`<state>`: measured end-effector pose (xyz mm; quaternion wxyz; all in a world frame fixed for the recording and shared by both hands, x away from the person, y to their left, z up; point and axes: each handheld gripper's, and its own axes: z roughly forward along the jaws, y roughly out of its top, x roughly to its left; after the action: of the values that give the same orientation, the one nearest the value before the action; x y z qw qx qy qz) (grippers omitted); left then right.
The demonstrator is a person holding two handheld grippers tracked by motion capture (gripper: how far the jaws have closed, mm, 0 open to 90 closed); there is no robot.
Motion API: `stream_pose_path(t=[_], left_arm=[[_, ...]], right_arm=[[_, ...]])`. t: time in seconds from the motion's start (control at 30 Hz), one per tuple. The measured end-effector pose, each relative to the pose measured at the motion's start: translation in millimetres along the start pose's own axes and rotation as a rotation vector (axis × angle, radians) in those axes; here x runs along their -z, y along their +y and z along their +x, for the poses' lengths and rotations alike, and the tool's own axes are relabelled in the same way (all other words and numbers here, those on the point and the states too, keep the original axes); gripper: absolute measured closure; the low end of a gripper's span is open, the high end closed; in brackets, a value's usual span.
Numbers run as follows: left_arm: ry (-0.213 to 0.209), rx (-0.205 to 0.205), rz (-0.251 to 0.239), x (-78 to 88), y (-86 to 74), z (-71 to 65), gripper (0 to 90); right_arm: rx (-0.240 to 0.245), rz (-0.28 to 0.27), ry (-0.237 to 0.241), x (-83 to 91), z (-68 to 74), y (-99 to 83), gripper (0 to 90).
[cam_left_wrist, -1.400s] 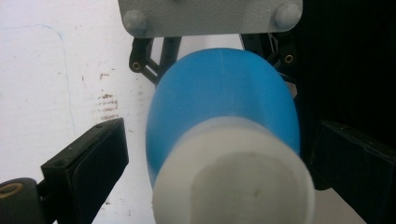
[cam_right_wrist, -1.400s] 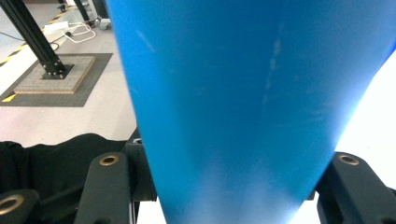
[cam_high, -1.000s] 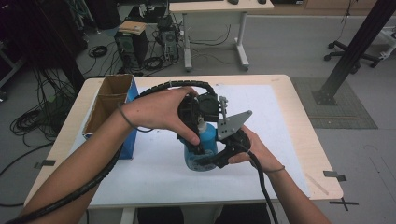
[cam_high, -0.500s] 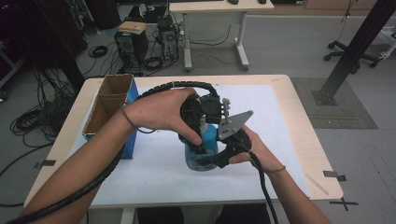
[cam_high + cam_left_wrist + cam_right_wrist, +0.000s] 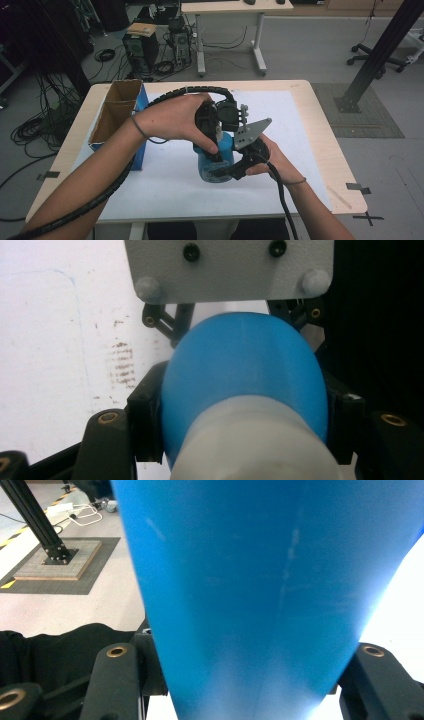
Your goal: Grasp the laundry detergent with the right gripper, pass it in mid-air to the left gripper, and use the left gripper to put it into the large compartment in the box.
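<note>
A blue bottle point(image 5: 215, 161) with a white cap point(image 5: 250, 445) stands on the white mat point(image 5: 305, 125) at mid table. My left gripper point(image 5: 219, 144) comes down on it from above. Its jaws have just been closing, and their pads now press the blue shoulder point(image 5: 245, 365) on both sides, just past the cap. My right gripper point(image 5: 227, 171) reaches in level from the right and is shut on the bottle's lower body point(image 5: 260, 580). Its grey plate point(image 5: 227, 265) shows beyond the bottle in the left gripper view.
An open cardboard box point(image 5: 117, 112) with a blue side stands at the table's left edge. The table's wooden rim point(image 5: 330, 150) frames the mat. Beyond the table are a desk point(image 5: 230, 10), computer cases, floor cables and a black post point(image 5: 380, 55).
The left gripper's jaws have drawn in onto the bottle's top. Both hands, the right gripper and the bottle stay where they were.
</note>
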<state>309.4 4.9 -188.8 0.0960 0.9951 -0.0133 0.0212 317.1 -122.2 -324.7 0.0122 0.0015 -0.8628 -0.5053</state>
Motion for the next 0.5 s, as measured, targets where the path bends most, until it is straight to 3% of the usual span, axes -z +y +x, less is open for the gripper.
stream_pose_path(t=[0.5], left_arm=[[0.010, 0.030, 0.037, -1.3, 1.7, -2.5, 37.9]], right_arm=[[0.004, -0.001, 0.011, -3.0, -0.4, -0.5, 42.8]])
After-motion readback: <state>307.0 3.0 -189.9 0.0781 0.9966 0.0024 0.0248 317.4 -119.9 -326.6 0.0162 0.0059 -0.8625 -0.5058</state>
